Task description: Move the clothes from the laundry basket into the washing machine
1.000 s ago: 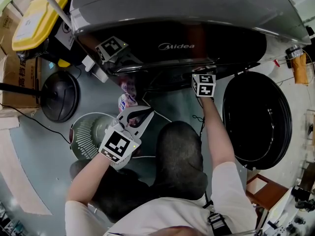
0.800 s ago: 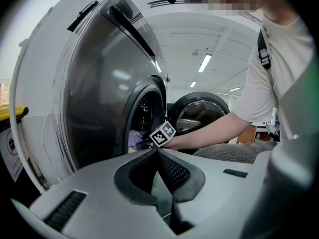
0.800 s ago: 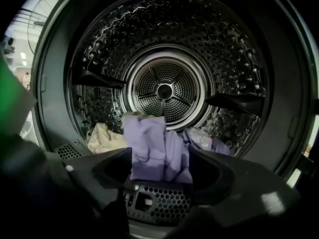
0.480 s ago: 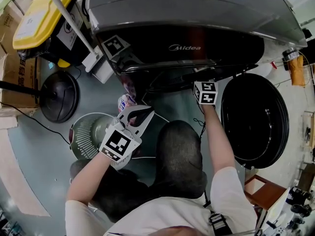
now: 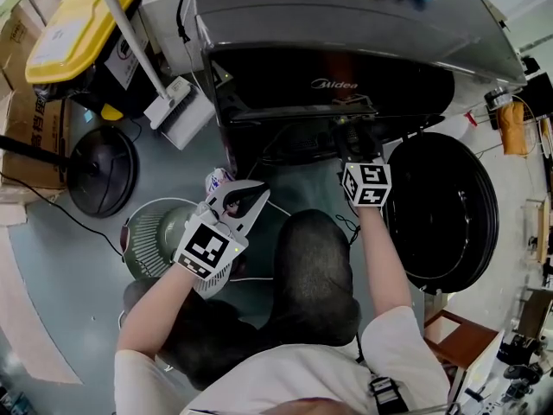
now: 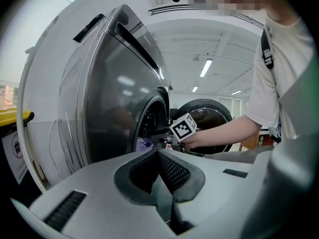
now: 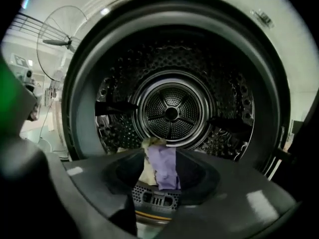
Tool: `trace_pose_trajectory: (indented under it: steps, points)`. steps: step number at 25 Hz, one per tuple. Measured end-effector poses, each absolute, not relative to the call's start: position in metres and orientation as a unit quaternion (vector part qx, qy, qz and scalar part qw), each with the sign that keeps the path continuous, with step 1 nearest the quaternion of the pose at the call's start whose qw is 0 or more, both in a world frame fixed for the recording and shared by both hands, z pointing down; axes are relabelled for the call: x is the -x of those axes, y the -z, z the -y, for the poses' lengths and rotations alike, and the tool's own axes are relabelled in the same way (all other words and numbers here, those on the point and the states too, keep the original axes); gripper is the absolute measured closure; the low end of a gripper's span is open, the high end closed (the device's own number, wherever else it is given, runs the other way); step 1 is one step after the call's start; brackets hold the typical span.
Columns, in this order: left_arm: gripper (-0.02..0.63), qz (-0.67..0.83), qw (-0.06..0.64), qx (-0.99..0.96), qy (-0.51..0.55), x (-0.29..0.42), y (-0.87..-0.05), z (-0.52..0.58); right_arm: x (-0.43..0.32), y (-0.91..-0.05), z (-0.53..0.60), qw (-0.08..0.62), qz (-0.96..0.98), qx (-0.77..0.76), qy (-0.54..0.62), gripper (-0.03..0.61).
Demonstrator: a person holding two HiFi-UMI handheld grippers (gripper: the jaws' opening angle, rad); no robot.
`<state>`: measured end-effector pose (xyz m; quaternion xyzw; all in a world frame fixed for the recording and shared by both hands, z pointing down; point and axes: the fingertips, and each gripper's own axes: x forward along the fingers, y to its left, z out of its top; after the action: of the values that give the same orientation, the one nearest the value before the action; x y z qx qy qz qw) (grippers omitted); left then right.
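Note:
The grey washing machine point(image 5: 346, 24) stands at the top of the head view with its round door point(image 5: 449, 210) swung open to the right. My right gripper point(image 5: 347, 141) sits at the machine's opening, and its jaws are closing. In the right gripper view these jaws point(image 7: 160, 156) point into the steel drum point(image 7: 172, 113). A purple and a cream cloth point(image 7: 163, 167) lie at the drum's front and show through the gap, past the tips. My left gripper point(image 5: 235, 190) hovers beside the pale laundry basket point(image 5: 147, 232), its jaws point(image 6: 158, 152) shut and empty.
A small patterned item point(image 5: 216, 180) lies on the floor just past the left gripper's tips. A yellow-lidded bin point(image 5: 73, 28), a dark round lid point(image 5: 102, 171) and cardboard boxes point(image 5: 26, 137) stand at the left. My knee point(image 5: 311, 266) is between the two arms.
My right gripper has drawn back out of the machine's opening toward me. The left gripper has stayed beside the basket.

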<state>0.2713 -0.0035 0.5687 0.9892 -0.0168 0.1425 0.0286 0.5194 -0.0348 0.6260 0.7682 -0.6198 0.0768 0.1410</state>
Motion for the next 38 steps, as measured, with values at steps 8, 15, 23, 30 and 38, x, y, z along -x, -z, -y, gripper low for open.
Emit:
trace_pose_trajectory:
  steps: [8, 15, 23, 30, 38]
  points:
    - [0.607, 0.034, 0.028, -0.991, -0.126, -0.256, -0.555, 0.014, -0.471, -0.578, 0.016, 0.11, 0.645, -0.754, -0.053, 0.435]
    - [0.607, 0.056, 0.031, -0.991, -0.119, -0.246, -0.549, 0.026, -0.428, -0.542, 0.014, 0.087, 0.678, -0.729, -0.034, 0.478]
    - [0.607, 0.058, 0.028, -0.992, -0.105, -0.242, -0.539, 0.031, -0.373, -0.507, 0.016, 0.085, 0.726, -0.683, -0.011, 0.518]
    - [0.607, 0.073, 0.03, -0.993, -0.093, -0.234, -0.532, 0.041, -0.328, -0.501, 0.027, 0.083, 0.762, -0.642, -0.001, 0.555]
    - [0.607, 0.104, 0.026, -0.991, -0.085, -0.212, -0.512, 0.054, -0.272, -0.492, 0.043, 0.099, 0.816, -0.568, 0.03, 0.568]
